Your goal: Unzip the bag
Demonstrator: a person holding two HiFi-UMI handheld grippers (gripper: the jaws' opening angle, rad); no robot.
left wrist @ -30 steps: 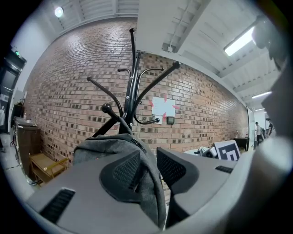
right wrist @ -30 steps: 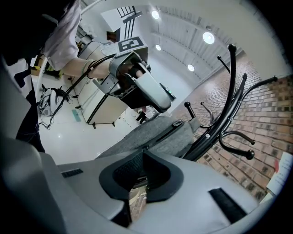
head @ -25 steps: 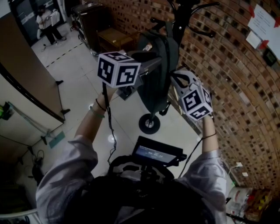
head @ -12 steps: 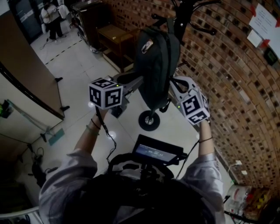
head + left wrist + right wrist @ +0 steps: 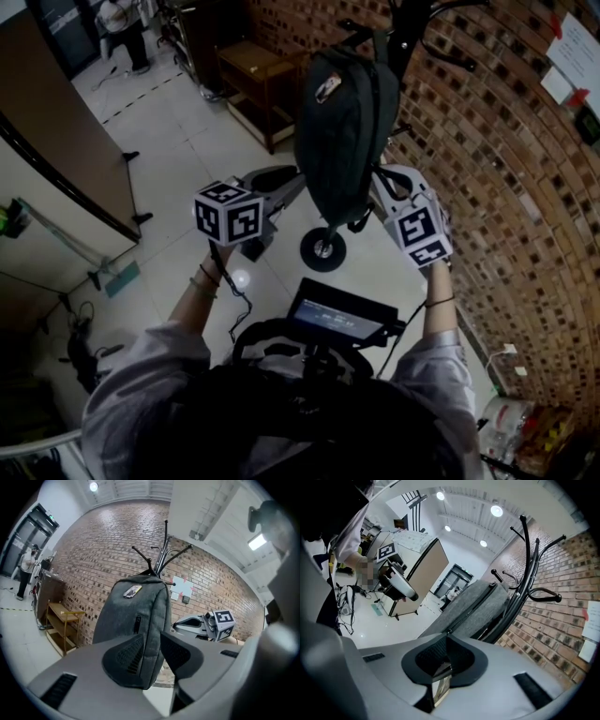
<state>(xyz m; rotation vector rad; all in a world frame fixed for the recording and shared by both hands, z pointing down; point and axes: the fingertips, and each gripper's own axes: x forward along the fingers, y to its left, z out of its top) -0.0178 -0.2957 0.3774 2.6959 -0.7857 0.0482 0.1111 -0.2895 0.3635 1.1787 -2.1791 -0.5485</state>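
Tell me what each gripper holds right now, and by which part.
Right gripper: shut on the bag's zipper pull, it seems. Left gripper: fingers apart astride the bag's lower edge, gripping nothing yet.

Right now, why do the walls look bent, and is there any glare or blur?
Head view: the wide lens bows the brick wall, and a bright glint sits on the glossy floor. Left gripper view: round fisheye frame with dark corners, bag sharp. Right gripper view: ceiling lights blow out white.
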